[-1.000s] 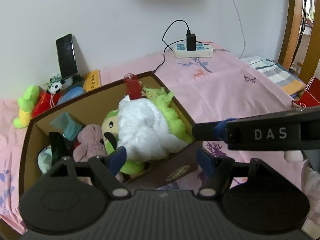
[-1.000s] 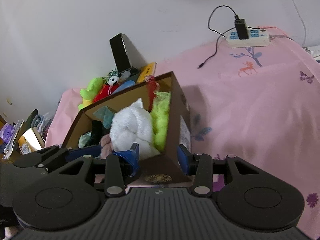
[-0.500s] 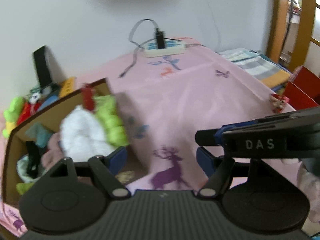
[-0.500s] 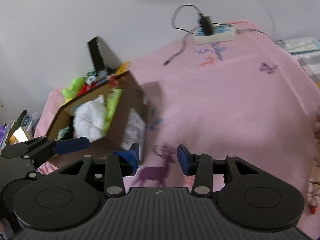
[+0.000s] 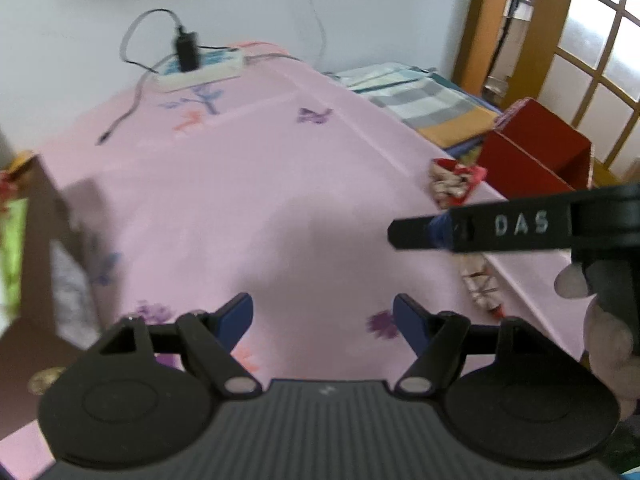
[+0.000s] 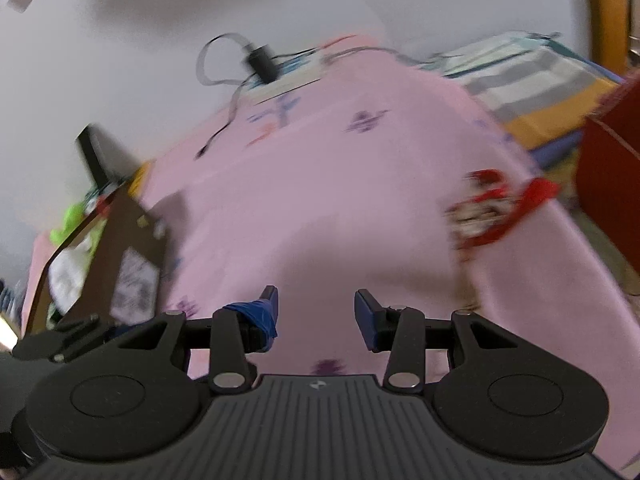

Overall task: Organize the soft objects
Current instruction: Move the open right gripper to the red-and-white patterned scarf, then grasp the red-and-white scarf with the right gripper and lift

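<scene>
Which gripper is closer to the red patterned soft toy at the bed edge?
Right. The right gripper has the red patterned toy ahead to its right; the left gripper sits farther over, beyond the right one.

1. The left gripper [image 5: 323, 316] is black plastic, with two round discs at the lower corners of the frame and a ribbed grey plate between them.
2. Its fingers [image 5: 236, 316] have dark blue pads and silver screws at the joints.
3. The right gripper [image 6: 316, 312] looks the same; blue tape is wrapped around its left finger.
4. At the right of the left view, its side bears white letters "DAS".
</scene>
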Demonstrator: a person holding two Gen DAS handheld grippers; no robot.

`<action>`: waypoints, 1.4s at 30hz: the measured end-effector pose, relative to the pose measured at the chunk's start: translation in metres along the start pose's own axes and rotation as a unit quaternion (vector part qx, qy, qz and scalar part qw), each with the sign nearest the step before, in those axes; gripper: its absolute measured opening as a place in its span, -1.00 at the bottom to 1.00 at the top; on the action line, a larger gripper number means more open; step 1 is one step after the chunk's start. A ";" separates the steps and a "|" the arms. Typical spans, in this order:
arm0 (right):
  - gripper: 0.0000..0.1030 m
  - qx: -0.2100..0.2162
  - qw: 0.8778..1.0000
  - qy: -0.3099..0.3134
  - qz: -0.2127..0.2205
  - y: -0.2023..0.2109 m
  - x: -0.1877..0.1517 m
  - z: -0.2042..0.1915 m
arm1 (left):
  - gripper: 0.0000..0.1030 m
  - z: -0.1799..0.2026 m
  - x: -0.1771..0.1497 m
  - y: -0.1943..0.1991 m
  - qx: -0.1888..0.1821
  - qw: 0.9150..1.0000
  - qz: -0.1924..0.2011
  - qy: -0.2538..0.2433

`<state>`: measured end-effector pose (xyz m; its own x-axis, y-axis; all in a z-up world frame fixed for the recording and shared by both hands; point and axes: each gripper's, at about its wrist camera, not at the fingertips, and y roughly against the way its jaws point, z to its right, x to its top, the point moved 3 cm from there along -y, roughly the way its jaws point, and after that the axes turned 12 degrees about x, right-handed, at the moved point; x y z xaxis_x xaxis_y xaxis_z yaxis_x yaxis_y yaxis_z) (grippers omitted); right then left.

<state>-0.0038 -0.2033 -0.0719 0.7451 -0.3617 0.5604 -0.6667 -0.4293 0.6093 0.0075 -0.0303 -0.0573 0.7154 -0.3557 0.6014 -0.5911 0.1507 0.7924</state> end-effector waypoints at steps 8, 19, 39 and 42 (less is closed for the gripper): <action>-0.49 -0.040 0.997 -0.053 0.035 0.012 0.022 0.060 | 0.50 0.046 0.016 -0.029 -0.036 0.999 0.001 -0.023; -0.48 -0.032 0.995 -0.084 0.031 -0.015 0.042 0.089 | 0.49 0.069 0.036 -0.055 -0.062 0.997 0.020 -0.031; -0.78 0.120 0.984 -0.112 -0.071 -0.074 0.031 0.046 | 0.12 0.031 0.037 -0.072 -0.068 0.998 0.013 0.005; -0.78 0.119 0.985 -0.099 -0.072 -0.074 0.030 0.036 | 0.11 0.021 0.032 -0.070 -0.058 0.998 0.013 0.016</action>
<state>0.0685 -0.2118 -0.1204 0.8367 -0.4275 0.3423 -0.5476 -0.6610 0.5130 0.0640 -0.0713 -0.0960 0.7124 -0.3216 0.6238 -0.5646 0.2654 0.7816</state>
